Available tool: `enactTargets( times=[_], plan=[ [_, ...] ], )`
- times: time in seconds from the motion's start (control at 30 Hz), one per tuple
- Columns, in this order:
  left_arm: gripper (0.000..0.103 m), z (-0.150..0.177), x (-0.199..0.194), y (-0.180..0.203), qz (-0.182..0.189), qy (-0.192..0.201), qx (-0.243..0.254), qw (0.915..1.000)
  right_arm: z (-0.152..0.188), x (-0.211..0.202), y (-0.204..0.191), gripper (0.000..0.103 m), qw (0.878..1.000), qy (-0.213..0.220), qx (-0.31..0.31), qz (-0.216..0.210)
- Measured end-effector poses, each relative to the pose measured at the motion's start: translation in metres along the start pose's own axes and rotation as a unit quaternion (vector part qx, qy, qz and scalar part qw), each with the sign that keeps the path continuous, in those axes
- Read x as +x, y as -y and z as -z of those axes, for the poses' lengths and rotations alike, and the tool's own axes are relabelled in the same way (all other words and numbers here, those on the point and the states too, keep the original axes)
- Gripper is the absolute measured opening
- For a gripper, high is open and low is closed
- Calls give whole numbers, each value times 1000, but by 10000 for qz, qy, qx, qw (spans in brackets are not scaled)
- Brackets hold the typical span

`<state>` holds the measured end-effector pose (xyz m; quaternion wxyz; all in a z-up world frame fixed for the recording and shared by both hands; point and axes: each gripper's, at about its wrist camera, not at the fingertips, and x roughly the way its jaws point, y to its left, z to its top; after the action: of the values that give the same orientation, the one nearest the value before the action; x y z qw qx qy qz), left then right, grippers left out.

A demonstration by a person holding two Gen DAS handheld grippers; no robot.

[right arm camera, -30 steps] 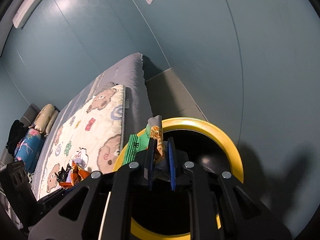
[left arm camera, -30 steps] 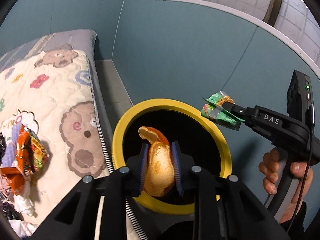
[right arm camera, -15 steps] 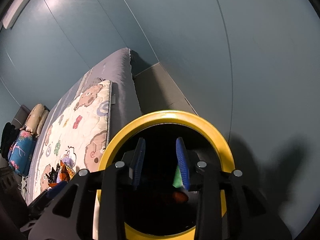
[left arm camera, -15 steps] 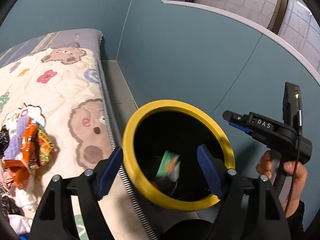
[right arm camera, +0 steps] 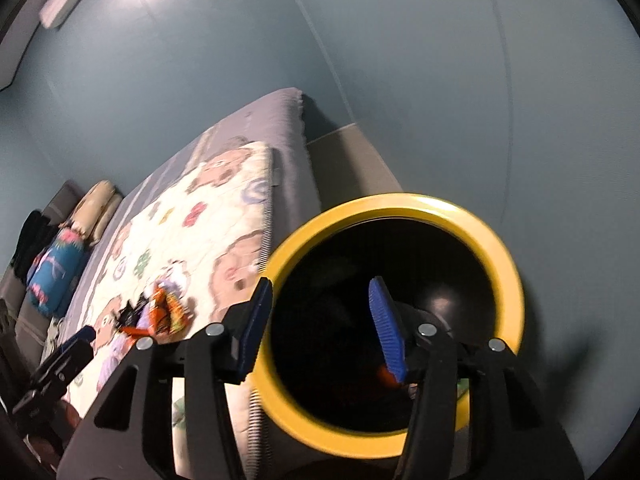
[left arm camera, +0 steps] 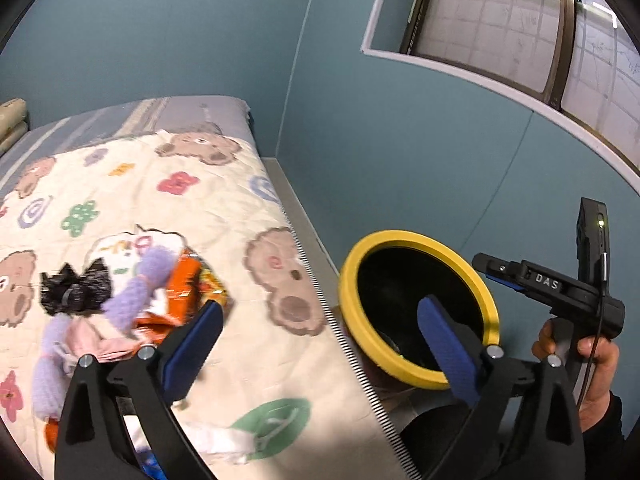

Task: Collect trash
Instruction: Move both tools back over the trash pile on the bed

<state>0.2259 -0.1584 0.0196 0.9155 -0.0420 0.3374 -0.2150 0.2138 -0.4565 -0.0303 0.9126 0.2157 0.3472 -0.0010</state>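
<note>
A black bin with a yellow rim (left arm camera: 420, 236) stands on the floor between the bed and the wall. My left gripper (left arm camera: 320, 308) hangs over the bed's edge, jaws opening wide with nothing between them. Ahead of it on the quilt lie an orange snack wrapper (left arm camera: 188, 280), a black crumpled wrapper (left arm camera: 76, 288) and a purple fuzzy thing (left arm camera: 140, 288). My right gripper (right arm camera: 320, 284) hovers over the bin's rim (right arm camera: 400, 202), jaws opening and empty. An orange scrap (right arm camera: 384, 374) shows dimly inside the bin. The orange snack wrapper (right arm camera: 166, 308) also shows in the right wrist view.
The bear-print quilt (left arm camera: 224, 208) covers a grey mattress (left arm camera: 192, 110). Teal walls close in behind and to the right, with a window (left arm camera: 500, 20) above. White crumpled paper (left arm camera: 224, 440) lies near the bed's front. Pillows (right arm camera: 96, 200) sit at the far end. A hand (left arm camera: 596, 364) holds the right gripper.
Both grippers opened over the bin: the left let go an orange-brown piece, the right a green wrapper, and both fell in. The left gripper then swung left toward the bed.
</note>
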Motion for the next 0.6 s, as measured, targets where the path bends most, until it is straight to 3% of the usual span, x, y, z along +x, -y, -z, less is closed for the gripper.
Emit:
enactTargets(
  times=[0.6],
  plan=[
    [95, 26, -99, -106, -1153, 396, -340, 9920, 19, -40, -117, 57, 9913, 86, -1016, -829]
  ],
)
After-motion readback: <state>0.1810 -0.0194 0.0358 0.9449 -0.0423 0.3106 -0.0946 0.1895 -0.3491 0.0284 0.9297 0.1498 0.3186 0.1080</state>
